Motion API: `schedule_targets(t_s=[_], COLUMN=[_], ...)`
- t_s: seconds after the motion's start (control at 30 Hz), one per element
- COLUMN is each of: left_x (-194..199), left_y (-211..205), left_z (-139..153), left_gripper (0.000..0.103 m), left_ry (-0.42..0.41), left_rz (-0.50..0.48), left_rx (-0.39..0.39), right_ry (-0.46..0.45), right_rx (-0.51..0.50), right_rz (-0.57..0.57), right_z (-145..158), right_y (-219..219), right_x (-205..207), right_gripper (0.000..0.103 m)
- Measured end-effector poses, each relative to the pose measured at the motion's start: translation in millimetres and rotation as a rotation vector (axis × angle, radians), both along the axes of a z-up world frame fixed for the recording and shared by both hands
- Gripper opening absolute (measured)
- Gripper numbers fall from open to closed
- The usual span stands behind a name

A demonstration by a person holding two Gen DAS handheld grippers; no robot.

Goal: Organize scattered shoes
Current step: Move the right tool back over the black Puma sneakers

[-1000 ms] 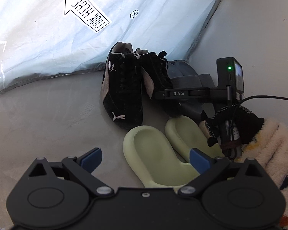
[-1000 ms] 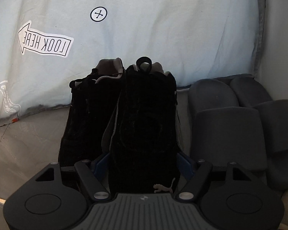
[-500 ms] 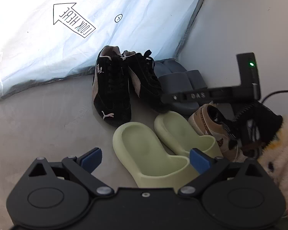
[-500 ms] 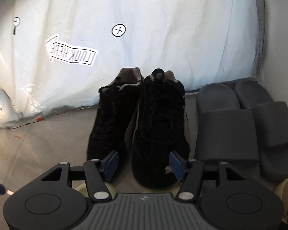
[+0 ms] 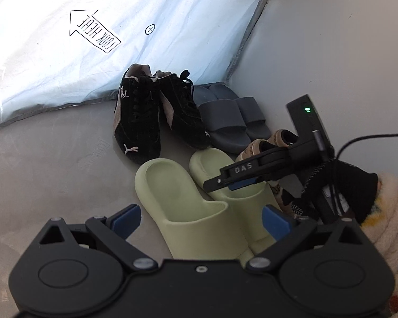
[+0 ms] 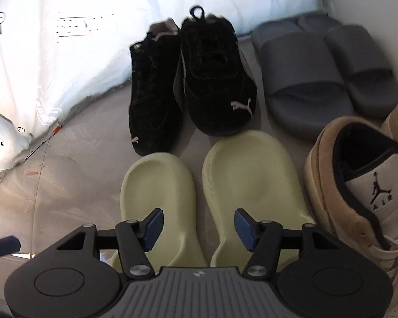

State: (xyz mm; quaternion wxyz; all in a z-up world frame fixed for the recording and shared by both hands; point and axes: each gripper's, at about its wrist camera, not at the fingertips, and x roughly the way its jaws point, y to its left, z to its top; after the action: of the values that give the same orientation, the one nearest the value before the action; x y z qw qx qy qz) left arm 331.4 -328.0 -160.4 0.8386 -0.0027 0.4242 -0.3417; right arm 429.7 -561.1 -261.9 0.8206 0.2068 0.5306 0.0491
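A pair of black suede sneakers stands side by side against the white sheet, also in the left wrist view. To their right lie two grey slides. In front sit two pale green slides, with a tan sneaker on the right. My right gripper hangs open above the heels of the green slides with nothing between its blue pads. My left gripper is open too, empty, over the green slides. The left wrist view shows the right gripper from the side.
A white sheet printed with a "LOOK HERE" arrow rises behind the shoes. A pale wall closes the right side. A gloved hand and fleece sleeve hold the right gripper. Bare grey floor lies to the left.
The right gripper, whose pads flanked the right black sneaker, has pulled back off it over the green slides and tilted down. The left gripper has also drawn back a little.
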Motion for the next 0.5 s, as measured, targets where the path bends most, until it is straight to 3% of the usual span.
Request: schedule_targets(t_s=[0.07, 0.2, 0.5], left_x=[-4, -10, -9], left_y=[6, 19, 23], left_z=[2, 2, 1], left_gripper=[0.099, 0.099, 0.099], left_ry=[-0.004, 0.011, 0.03], left_rz=[0.016, 0.051, 0.061], left_rx=[0.0, -0.014, -0.027], right_ry=[0.055, 0.063, 0.052], right_rx=[-0.064, -0.113, -0.125], right_rz=[0.043, 0.069, 0.105], right_z=[-6, -4, -3], right_y=[9, 18, 20], right_x=[10, 5, -17], right_gripper=[0.061, 0.058, 0.054])
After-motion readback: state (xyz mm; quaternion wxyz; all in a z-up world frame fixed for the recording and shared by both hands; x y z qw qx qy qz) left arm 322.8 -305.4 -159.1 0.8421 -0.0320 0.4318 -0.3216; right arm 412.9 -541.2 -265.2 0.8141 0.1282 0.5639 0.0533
